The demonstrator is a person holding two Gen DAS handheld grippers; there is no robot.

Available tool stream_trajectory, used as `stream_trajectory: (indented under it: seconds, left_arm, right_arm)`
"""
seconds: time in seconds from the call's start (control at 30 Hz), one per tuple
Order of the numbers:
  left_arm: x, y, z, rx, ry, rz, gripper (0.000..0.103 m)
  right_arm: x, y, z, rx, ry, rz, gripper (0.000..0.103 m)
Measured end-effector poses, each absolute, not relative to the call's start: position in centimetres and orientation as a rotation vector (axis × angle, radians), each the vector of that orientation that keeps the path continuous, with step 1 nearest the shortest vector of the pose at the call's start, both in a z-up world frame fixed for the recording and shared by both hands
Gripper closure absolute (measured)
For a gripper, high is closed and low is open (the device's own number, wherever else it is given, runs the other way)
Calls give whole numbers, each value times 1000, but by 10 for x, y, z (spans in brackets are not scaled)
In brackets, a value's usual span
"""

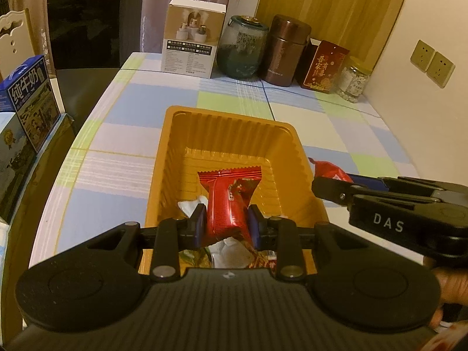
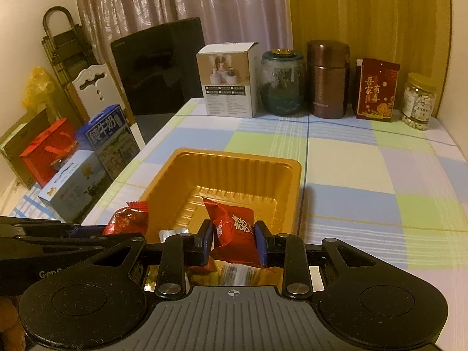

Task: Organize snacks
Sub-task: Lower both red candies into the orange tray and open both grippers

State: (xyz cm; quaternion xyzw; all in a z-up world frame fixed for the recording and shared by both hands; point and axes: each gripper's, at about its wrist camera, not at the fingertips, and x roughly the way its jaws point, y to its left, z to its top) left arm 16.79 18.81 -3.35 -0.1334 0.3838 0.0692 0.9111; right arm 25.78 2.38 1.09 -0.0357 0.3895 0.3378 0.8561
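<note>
An orange plastic tray (image 1: 175,134) sits on the checked tablecloth, also in the right wrist view (image 2: 280,169). My left gripper (image 1: 226,223) is shut on a long red snack packet (image 1: 228,201) and holds it over the tray's near end. My right gripper (image 2: 235,241) is shut on a red snack packet with white characters (image 2: 234,228), also above the tray's near part. The right gripper shows in the left wrist view (image 1: 321,185) beside the tray's right rim with its red packet (image 1: 330,171). Several wrapped snacks (image 1: 231,251) lie in the tray beneath the grippers.
At the table's back stand a white box (image 2: 228,84), a glass jar (image 2: 282,83), a brown canister (image 2: 327,80), a red box (image 2: 376,90) and a small jar (image 2: 418,102). Milk cartons (image 2: 108,140) and a red gift box (image 2: 46,152) stand left of the table.
</note>
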Motion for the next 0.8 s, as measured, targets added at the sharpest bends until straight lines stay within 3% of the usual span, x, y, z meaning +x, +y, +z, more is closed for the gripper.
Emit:
stream_trajectory:
  seconds: [0.8]
  left_arm:
    - [238, 207, -54, -251, 838, 131, 76]
  right_arm:
    - [319, 54, -23, -27, 910, 685, 72]
